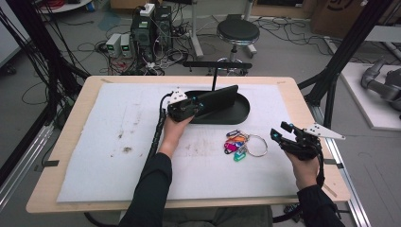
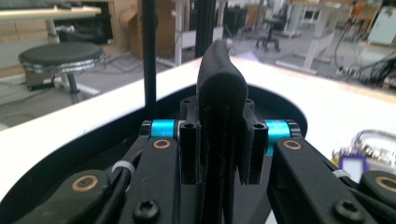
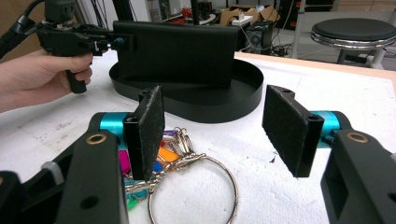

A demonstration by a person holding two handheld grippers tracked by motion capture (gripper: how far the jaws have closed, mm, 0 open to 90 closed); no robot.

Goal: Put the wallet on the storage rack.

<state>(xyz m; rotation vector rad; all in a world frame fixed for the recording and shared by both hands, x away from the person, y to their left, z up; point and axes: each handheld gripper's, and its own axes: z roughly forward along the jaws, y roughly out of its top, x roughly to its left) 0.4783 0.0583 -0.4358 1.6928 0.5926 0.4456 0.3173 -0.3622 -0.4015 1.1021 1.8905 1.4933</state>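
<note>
Right claw [image 3: 212, 130] gapes wide over the key ring [image 3: 187, 182]; left claw [image 2: 219, 135] clamps the black pouch [image 2: 219, 88].

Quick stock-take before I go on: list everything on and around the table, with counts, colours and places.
Wallet: one, black, on edge over the tray, clamped in the left tool.
Tray: one, black, oval, far centre of the table, with an upright post.
Key ring: one, metal, with coloured tags, on the pad before the tray.
Pad: one, white, covering the table.
Stool: one, black, beyond the table.
Left tool: shut on the wallet.
Right tool: open, beside the key ring.
</note>
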